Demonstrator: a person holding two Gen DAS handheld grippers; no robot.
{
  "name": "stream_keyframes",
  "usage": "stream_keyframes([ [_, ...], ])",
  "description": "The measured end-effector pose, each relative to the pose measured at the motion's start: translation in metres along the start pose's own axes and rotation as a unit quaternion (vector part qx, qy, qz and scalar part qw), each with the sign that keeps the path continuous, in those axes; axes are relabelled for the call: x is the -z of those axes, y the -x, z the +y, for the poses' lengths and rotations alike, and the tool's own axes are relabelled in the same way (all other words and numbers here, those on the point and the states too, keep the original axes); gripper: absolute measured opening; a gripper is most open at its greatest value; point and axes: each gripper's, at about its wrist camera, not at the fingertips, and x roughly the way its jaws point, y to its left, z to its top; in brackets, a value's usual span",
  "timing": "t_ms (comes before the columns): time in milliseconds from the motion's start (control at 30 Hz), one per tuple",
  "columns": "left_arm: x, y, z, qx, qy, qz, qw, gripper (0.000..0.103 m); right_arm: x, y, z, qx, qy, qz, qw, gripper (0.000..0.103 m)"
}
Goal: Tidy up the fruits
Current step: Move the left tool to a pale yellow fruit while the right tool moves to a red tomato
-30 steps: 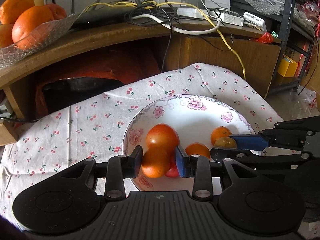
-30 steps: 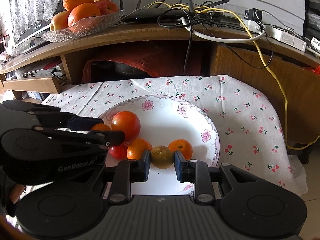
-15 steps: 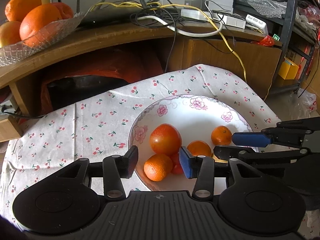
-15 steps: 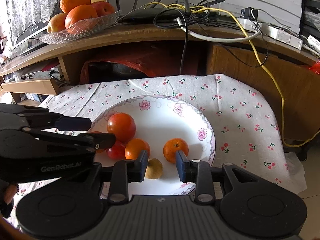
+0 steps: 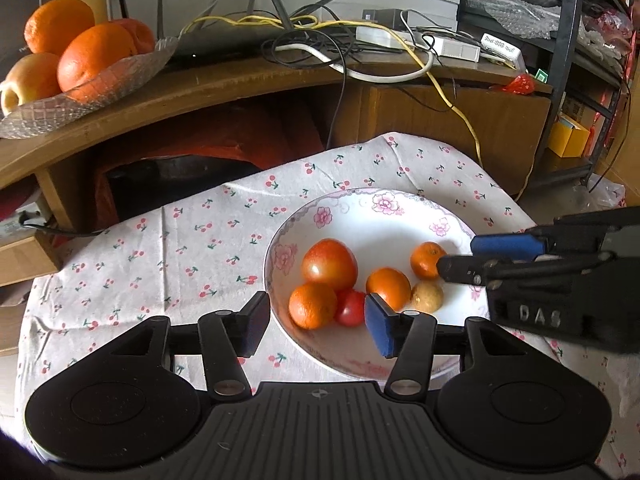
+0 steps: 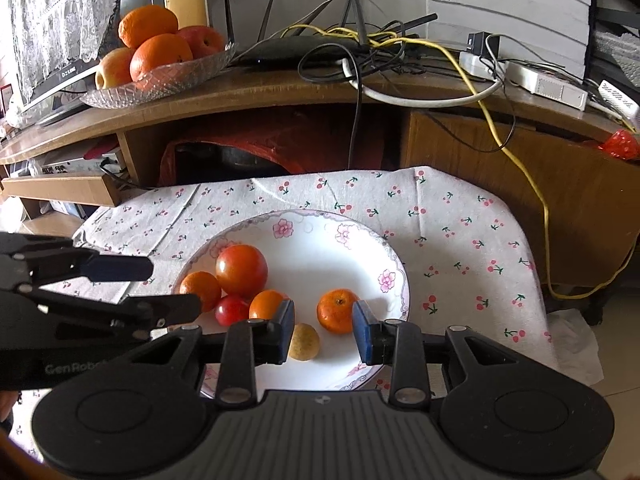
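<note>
A white flowered plate (image 5: 384,216) (image 6: 320,248) on the cherry-print cloth holds a large tomato (image 5: 329,264) (image 6: 241,270), a small red tomato (image 5: 349,307) (image 6: 230,310), three small oranges (image 5: 312,305) (image 5: 388,287) (image 5: 426,259) and a brownish-yellow fruit (image 5: 427,297) (image 6: 305,342). My left gripper (image 5: 316,324) is open and empty, raised over the plate's near-left rim. My right gripper (image 6: 323,332) is open too, above the near rim, with nothing between its fingers; one small orange (image 6: 338,310) and the brownish fruit lie below it.
A glass dish (image 5: 80,92) (image 6: 160,80) of large oranges and apples sits on the curved wooden shelf (image 5: 240,80) behind. Cables and a router (image 6: 300,50) clutter the shelf. A metal rack (image 5: 568,60) stands at the right. The cloth (image 5: 180,248) covers a low table.
The left gripper opened and let go of a small orange, which now lies in the plate. The right gripper released the brownish fruit. Both pulled back and up.
</note>
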Motion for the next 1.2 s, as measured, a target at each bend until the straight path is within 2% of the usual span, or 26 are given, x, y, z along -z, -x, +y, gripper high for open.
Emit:
stream_keyframes([
  [500,0.016,0.026,0.0,0.011,0.002,0.003,0.9999,0.063,0.002,0.026,-0.017,-0.008,-0.048,-0.001,0.999,0.032],
  [1200,0.06,0.059,-0.015,0.017,0.009,0.037,0.9991,0.067,0.042,0.061,0.025,-0.044,-0.024,0.032,0.998,0.032],
])
